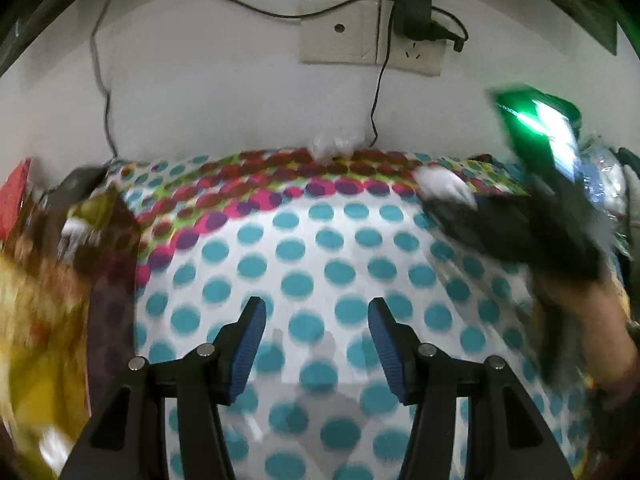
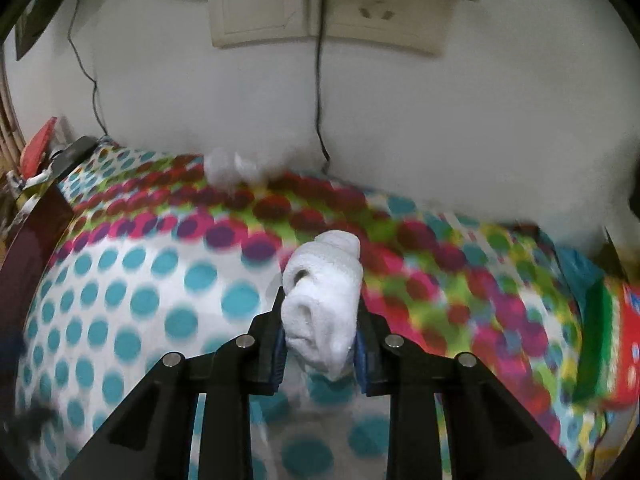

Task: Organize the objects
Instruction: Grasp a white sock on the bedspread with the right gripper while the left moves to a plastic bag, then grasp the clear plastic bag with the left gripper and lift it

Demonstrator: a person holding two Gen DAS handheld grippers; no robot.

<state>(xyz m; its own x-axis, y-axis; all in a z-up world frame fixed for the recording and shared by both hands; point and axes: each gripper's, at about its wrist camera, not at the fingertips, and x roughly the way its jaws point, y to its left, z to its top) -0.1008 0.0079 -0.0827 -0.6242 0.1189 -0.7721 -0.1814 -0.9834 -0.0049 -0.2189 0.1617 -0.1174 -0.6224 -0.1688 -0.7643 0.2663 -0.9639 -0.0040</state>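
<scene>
My right gripper (image 2: 320,300) is shut on a white rolled cloth (image 2: 326,264), which sticks up and forward from between the blue pads, just above the spotted tablecloth (image 2: 132,300). In the left wrist view the same right gripper (image 1: 444,196) shows blurred at the right, held by a person's hand (image 1: 580,320), with the white roll (image 1: 440,184) at its tip and a green light on its body. My left gripper (image 1: 318,316) is open over the teal-dotted tablecloth (image 1: 304,248), with nothing between its fingers.
Yellow and brown snack packets (image 1: 36,300) and a dark maroon box (image 1: 110,280) crowd the left side. Crumpled clear plastic (image 1: 334,144) lies at the wall under a socket with a black charger (image 1: 414,8). A red and green packet (image 2: 616,340) sits at the right.
</scene>
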